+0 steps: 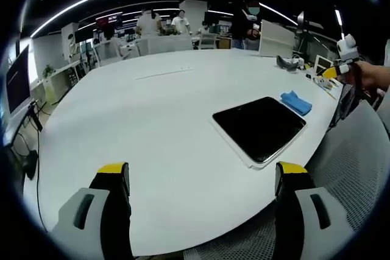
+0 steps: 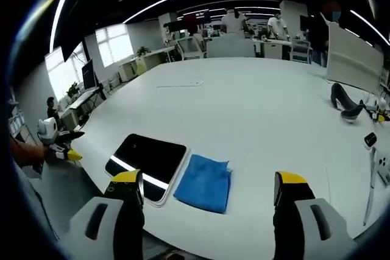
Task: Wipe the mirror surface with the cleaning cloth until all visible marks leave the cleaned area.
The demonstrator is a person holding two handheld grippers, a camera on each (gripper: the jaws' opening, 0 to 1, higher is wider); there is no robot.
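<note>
In the left gripper view, the left gripper hangs over the near edge of the white table, jaws spread wide and holding nothing. The mirror, a dark rounded slab with a pale rim, lies flat to the right, near the table's right edge. The blue cleaning cloth sits just beyond its far corner, close to it; whether they touch I cannot tell from here. The right gripper shows at the far right, yellow-tipped, in a person's hand, off the table's edge and apart from the cloth. No marks can be made out on the mirror at this size.

In the right gripper view, the right gripper is also wide open and empty, and the cleaning cloth lies folded directly ahead between its jaws, just beside the mirror on the left. The left gripper appears at the far left edge.

The step in hand looks like picking up the cloth, and the right gripper is better placed. It would do well to come down on the cloth's middle, pinch several layers, and lift clear before sliding over the glass, while the left steadies the mirror's rim.

This view shows a bright reflected streak across the mirror; the left gripper view shows the slab's full outline.
</note>
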